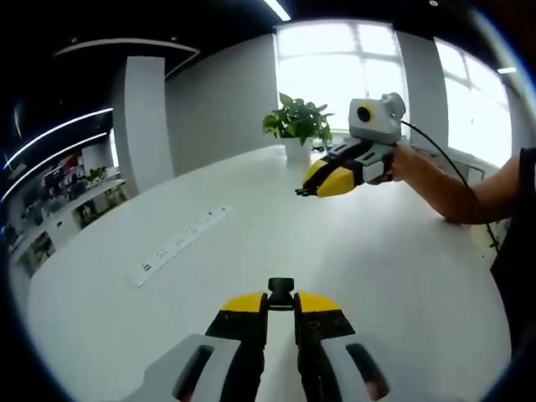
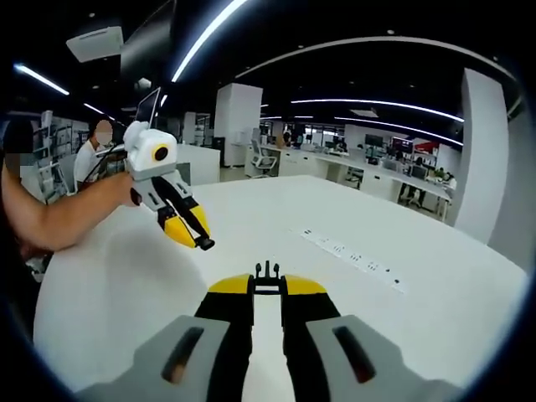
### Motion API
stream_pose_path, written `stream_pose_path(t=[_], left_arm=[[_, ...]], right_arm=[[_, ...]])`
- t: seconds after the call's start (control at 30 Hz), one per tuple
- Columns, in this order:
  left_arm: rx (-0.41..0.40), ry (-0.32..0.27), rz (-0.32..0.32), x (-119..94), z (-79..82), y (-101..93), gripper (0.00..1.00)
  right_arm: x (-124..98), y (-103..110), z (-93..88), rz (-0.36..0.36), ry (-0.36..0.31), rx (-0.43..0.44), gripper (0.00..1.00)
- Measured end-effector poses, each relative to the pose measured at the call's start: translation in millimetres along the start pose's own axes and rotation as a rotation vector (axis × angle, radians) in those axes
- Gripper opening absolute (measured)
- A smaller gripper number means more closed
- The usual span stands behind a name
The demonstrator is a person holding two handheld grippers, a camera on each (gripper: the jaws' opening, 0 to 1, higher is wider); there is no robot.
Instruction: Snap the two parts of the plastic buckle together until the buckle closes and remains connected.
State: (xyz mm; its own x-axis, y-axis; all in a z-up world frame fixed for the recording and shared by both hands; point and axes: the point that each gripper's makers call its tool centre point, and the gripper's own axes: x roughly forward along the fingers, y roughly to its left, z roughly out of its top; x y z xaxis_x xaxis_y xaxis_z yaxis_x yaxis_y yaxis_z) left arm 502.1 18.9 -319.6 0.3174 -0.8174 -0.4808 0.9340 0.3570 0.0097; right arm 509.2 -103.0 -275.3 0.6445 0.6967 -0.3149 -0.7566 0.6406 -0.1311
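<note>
In the left gripper view my left gripper [image 1: 280,303] is shut on a black buckle part [image 1: 280,292] that sticks out between its yellow tips above the white table [image 1: 377,268]. Across the table, held by a hand, my right gripper [image 1: 303,192] points toward me with a small dark piece at its tip. In the right gripper view my right gripper [image 2: 267,285] is shut on the black pronged buckle part [image 2: 267,273]. My left gripper [image 2: 204,242] comes in from the left, tilted down, with a black piece at its tip. The two parts are apart.
A potted plant [image 1: 296,126] stands at the table's far edge by the windows. A white power strip [image 1: 177,244] [image 2: 352,258] is set into the tabletop. A person's forearm [image 1: 469,188] [image 2: 63,213] reaches over the table. Office desks lie beyond.
</note>
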Motion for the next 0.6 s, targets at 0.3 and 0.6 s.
stream_pose_path(t=[0.3,0.6], left_arm=[[0.005,0.008,-0.01,0.5,-4.5,-11.6,0.1],[0.004,0.016,-0.015,-2.3,-10.3,-21.4,0.1]], right_arm=[[-6.3,9.5,-4.8,0.001,0.002,0.005,0.1],[-8.8,15.6,-8.3,0.002,0.006,0.01,0.1]])
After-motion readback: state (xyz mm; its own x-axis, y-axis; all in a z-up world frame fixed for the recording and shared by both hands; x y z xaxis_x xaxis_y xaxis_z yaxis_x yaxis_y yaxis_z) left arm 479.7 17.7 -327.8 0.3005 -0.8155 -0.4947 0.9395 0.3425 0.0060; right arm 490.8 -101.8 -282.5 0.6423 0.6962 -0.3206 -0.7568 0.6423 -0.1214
